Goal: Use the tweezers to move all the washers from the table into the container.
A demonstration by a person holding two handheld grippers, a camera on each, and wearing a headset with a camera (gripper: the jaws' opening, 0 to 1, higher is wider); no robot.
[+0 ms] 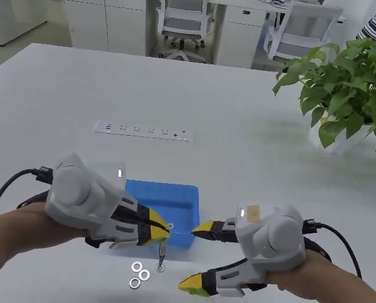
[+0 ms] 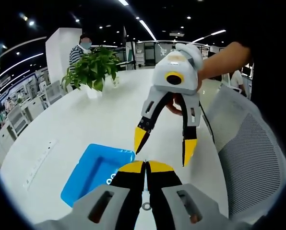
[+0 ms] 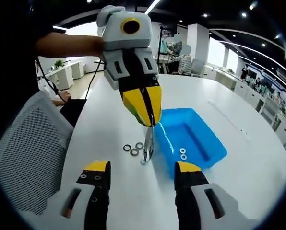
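- While your left gripper point(image 1: 163, 228) is clamped fully shut on the tweezers point(image 1: 161, 252), their tips touch down at one washer point(image 1: 160, 267); whether it is pinched cannot be told.
- Your right gripper point(image 1: 193, 257), at three o'clock of the tips, gapes wide and holds nothing.
- Three loose washers point(image 1: 138, 274) lie at eight o'clock; two more rest in the container point(image 1: 163, 185) at twelve.
- Washers are probably light, stiff, slick and flat: pinch one side of the ring through its hole.
- The table point(image 1: 251, 145) edge and chair point(image 3: 32, 153) seem close at six o'clock; open room lies toward twelve.
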